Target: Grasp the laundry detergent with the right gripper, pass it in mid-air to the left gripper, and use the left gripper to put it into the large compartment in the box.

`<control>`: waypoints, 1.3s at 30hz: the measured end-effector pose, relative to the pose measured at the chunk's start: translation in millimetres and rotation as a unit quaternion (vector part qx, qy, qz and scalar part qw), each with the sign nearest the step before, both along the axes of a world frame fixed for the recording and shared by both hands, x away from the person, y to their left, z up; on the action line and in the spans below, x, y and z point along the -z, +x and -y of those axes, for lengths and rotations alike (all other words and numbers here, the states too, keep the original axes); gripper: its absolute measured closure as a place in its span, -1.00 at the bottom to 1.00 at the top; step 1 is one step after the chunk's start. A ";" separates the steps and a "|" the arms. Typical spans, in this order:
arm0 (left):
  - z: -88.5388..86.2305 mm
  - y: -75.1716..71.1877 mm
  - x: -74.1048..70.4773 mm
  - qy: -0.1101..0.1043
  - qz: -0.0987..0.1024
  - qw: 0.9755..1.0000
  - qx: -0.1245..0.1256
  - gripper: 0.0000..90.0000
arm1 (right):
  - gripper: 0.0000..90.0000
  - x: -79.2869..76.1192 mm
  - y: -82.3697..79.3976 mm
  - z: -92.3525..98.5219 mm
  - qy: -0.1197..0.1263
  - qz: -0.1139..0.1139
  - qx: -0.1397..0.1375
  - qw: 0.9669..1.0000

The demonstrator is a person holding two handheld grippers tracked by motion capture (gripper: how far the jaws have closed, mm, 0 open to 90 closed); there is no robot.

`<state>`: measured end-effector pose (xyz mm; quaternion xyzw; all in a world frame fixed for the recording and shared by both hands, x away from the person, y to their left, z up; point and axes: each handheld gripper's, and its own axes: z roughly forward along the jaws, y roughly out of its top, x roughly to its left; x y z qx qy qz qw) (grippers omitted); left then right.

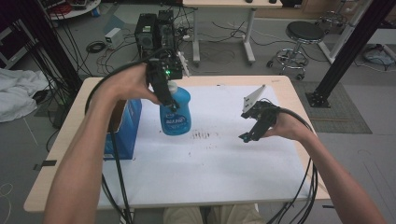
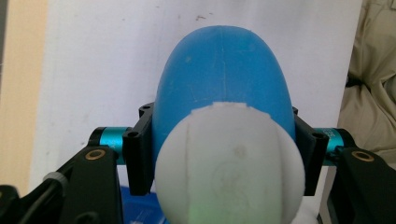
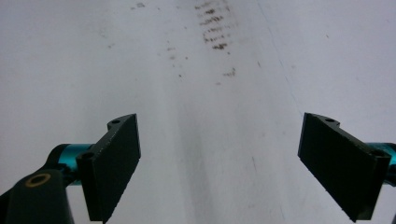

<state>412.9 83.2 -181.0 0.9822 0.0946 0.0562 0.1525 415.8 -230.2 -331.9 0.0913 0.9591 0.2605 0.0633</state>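
The left gripper clamps the blue bottle just under its white cap — the right gripper gapes wide, holding nothing.

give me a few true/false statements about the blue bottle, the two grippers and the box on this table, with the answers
1. The left gripper is clamped on the blue bottle. True.
2. The right gripper holds the bottle's cap. False: its jaws stand wide apart with nothing between them.
3. The bottle has a white cap. True.
4. The blue box stands at the table's right edge. False: it stands at the left edge, beside the bottle.
5. The white sheet bears dark smudges. True.
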 end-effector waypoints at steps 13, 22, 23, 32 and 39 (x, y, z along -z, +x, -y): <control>-49.4 6.0 -54.4 0.001 0.026 0.998 -0.048 -0.15 | -0.73 1.3 -0.1 36.4 0.005 -0.001 0.042 0.999; -86.9 5.1 -73.8 -0.007 0.035 0.996 -0.080 -0.15 | -0.73 10.7 -1.6 44.7 0.002 -0.009 0.053 0.999; -91.1 4.9 -74.4 -0.006 0.034 0.996 -0.082 -0.15 | -0.73 11.1 -1.6 45.5 0.000 -0.009 0.056 0.998; -126.3 -0.9 -76.9 0.004 0.032 0.993 -0.117 -0.15 | -0.73 15.0 -0.9 51.1 -0.003 -0.014 0.065 0.998; -148.9 -4.2 -73.7 0.015 0.029 0.990 -0.137 -0.15 | -0.73 17.6 -0.4 54.6 -0.007 -0.015 0.068 0.998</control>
